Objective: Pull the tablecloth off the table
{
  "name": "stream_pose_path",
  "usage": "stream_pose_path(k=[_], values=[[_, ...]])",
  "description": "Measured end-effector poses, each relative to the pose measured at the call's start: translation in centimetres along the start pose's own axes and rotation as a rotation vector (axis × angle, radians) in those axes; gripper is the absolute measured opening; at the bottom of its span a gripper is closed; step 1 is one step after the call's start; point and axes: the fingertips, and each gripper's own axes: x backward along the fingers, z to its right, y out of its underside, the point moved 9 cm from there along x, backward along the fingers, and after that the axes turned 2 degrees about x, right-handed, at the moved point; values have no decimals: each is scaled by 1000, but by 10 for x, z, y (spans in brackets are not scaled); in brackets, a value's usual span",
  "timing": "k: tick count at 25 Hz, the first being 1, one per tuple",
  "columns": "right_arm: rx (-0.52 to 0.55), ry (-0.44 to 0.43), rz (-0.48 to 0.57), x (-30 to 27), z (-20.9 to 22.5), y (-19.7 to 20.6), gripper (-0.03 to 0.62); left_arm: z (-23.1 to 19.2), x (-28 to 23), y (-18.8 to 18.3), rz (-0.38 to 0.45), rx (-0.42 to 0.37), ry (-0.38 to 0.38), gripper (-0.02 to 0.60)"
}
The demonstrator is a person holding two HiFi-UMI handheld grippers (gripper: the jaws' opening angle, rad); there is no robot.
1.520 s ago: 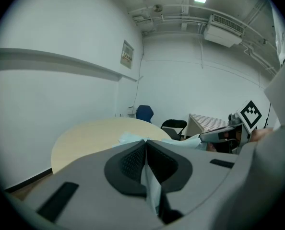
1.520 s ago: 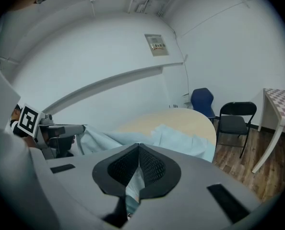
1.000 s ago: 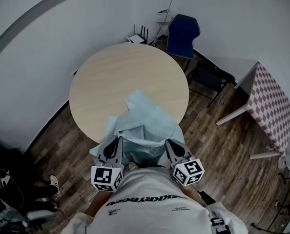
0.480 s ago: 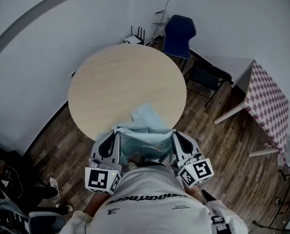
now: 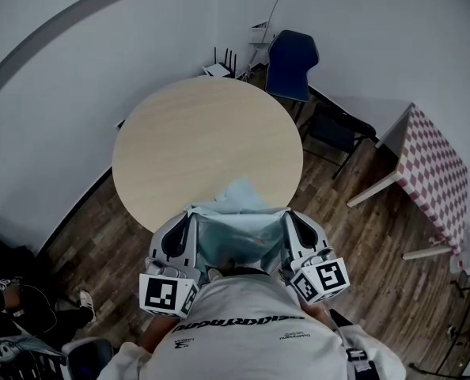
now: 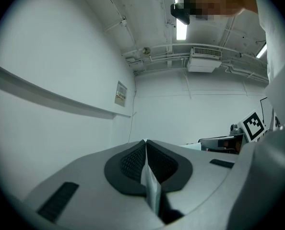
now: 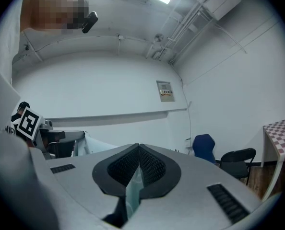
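The pale blue-green tablecloth (image 5: 241, 226) hangs stretched between my two grippers at the near edge of the round light-wood table (image 5: 207, 145); only a small tip of it still lies on the tabletop. My left gripper (image 5: 189, 214) is shut on the cloth's left corner, a thin fold of tablecloth (image 6: 151, 191) pinched between its pads. My right gripper (image 5: 287, 214) is shut on the right corner, with tablecloth (image 7: 132, 189) showing between its pads. Both grippers are held up close to the person's chest, jaws pointing toward the table.
A blue chair (image 5: 294, 62) and a black folding chair (image 5: 338, 129) stand behind the table at the right. A table with a red-checked cloth (image 5: 439, 172) is at the far right. White walls curve round the left and back; a dark wood floor (image 5: 354, 244) lies below.
Both grippers have pulled the cloth toward the person and spread apart. Much of the cloth lay crumpled on the table's near part before; now almost all of it is off the tabletop.
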Motion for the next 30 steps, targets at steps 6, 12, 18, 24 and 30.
stream_pose_path(k=[6, 12, 18, 24, 30], values=[[22, 7, -1, -1, -1, -6, 34, -1, 1, -6, 16, -3, -3, 15], [14, 8, 3, -5, 6, -3, 34, 2, -4, -3, 20, 5, 2, 15], [4, -2, 1, -10, 17, -4, 34, 6, -14, -5, 7, 2, -13, 15], [-3, -13, -1, -15, 26, -4, 34, 10, -22, -5, 2, 1, -26, 15], [5, -13, 12, -23, 34, -6, 34, 7, -32, -5, 7, -2, -31, 15]])
